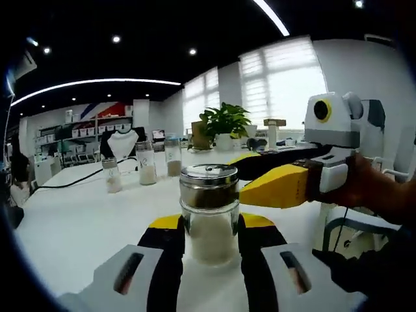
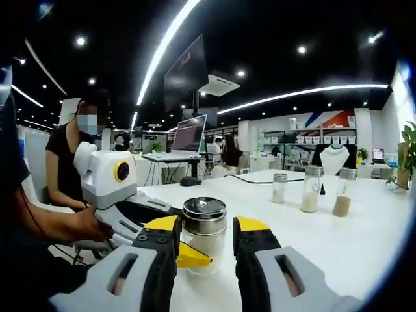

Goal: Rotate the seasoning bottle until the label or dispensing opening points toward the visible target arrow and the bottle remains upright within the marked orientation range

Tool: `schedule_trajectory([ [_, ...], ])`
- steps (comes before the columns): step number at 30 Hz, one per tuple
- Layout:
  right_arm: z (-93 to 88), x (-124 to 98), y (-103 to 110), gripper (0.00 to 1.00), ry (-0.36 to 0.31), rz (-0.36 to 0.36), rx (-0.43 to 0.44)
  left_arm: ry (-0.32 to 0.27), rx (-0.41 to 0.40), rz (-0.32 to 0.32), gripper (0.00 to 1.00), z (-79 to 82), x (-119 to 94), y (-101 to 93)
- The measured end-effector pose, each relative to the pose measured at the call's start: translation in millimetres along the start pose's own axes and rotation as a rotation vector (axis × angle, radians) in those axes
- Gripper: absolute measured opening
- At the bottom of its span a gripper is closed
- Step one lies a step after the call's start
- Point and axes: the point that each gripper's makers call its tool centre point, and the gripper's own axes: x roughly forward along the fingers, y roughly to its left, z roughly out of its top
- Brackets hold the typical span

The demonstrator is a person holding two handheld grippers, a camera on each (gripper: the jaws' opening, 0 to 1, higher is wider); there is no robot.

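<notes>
- Standing upright on the white worktop [image 1: 78, 221], the seasoning bottle [image 1: 208, 211] sits between both grippers.
- Left gripper [image 1: 209, 244] flanks the glass body; contact unclear.
- Right gripper [image 2: 204, 244] likewise brackets it.
- Glass looks rigid, slippery, breakable; hold the body below the metal cap [image 2: 204, 208].

The seasoning bottle [image 1: 209, 211] stands upright on the counter [image 1: 84, 221] between the jaws of the left hand-held gripper [image 1: 209, 244] and of the right hand-held gripper [image 2: 205, 244], with three jars [image 1: 147, 164] behind it and a potted plant [image 1: 225, 123] farther back.
</notes>
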Motion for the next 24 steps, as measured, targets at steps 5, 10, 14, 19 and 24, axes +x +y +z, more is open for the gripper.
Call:
schedule_trajectory([
  [5, -5.8, 1.2, 0.1, 0.30, 0.031, -0.016, -0.024, -0.008, 0.006, -0.044, 0.34, -0.5, 2.8, -10.0],
  [10, -6.8, 0.3, -0.5, 0.29, 0.043, -0.016, -0.009, -0.010, 0.004, -0.066, 0.34, -2.8, 4.3, -12.6],
  [14, -9.9, 0.5, -2.9, 0.28, 0.079, -0.068, -0.042, -0.001, 0.031, -0.041, 0.34, -6.3, 8.2, -11.3],
  [19, -2.2, 3.8, -2.0, 0.28, 0.080, -0.156, -0.139, -0.049, 0.011, 0.028, 0.34, 1.2, 9.2, -6.6],
  [24, 1.3, 1.9, -11.7, 0.28, 0.034, -0.245, -0.052, -0.075, 0.035, 0.078, 0.34, 4.1, 10.4, -4.6],
])
